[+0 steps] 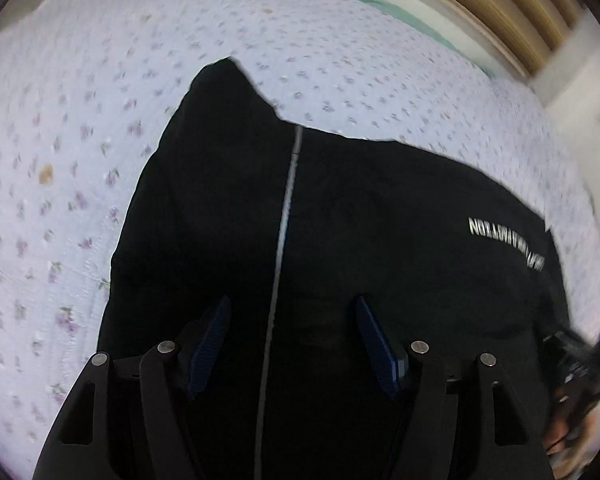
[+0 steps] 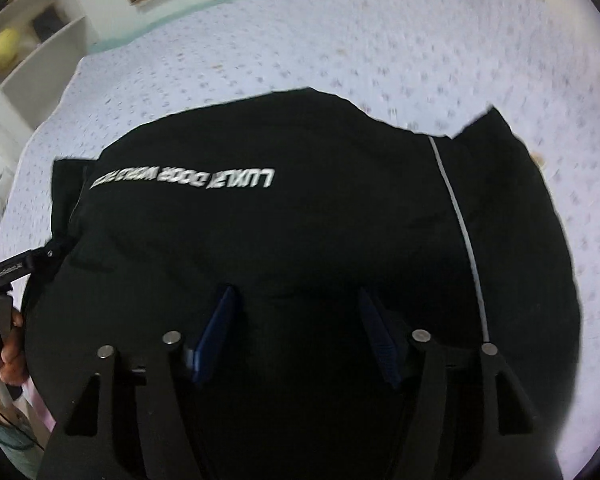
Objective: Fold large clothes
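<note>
Bed: floral bedsheet [image 1: 100,120] under the black garment [image 1: 340,240].
Room: white shelf [image 2: 40,52] beyond.
My jaws: both pairs apart, gripping nothing.

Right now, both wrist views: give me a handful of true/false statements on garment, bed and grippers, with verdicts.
1. The black garment lies on a floral bedsheet. True.
2. The left gripper is clamped on a fold of cloth. False: its pads stand apart with nothing pinched between them.
3. White lettering is printed on the garment. True.
4. The garment is bright red. False: it is black with a thin light stripe.
5. The right gripper is open above the garment. True.
6. The bedsheet is plain dark blue. False: it is pale with small flowers.
</note>
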Available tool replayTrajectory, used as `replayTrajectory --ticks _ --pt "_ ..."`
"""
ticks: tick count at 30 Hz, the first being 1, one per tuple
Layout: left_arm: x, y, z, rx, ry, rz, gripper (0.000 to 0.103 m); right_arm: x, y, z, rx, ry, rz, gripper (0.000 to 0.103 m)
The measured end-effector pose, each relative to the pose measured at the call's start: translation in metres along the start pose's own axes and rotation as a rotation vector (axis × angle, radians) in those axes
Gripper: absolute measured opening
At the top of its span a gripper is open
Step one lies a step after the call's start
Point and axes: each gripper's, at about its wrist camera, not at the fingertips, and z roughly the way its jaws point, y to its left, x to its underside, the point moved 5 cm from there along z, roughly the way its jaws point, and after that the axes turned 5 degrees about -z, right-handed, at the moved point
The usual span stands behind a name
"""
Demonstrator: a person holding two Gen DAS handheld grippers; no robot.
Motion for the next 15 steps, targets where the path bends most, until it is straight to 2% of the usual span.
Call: replayTrajectory --ticks 3,6,9,15 --pt "-0.001 -0.006 -0.001 -0.022 -0.029 0.049 0.067 -0.002 0.001 0.007 0.046 -0.018 -0.021 0.074" --pt "0.004 -0.012 -0.017 -0.036 -0.081 0.094 0.067 0.001 0.002 -0.005 0.069 -0.067 -0.017 0.074" --pt "0.015 -0.021 -0.048 -0.061 -0.139 0.145 0.067 0.011 0.006 -0.027 0.096 -0.112 -0.023 0.074" --pt "0.041 -0.048 -0.127 -0.138 -0.343 0.232 0.067 0.029 0.023 -0.099 0.145 -0.268 -0.042 0.075"
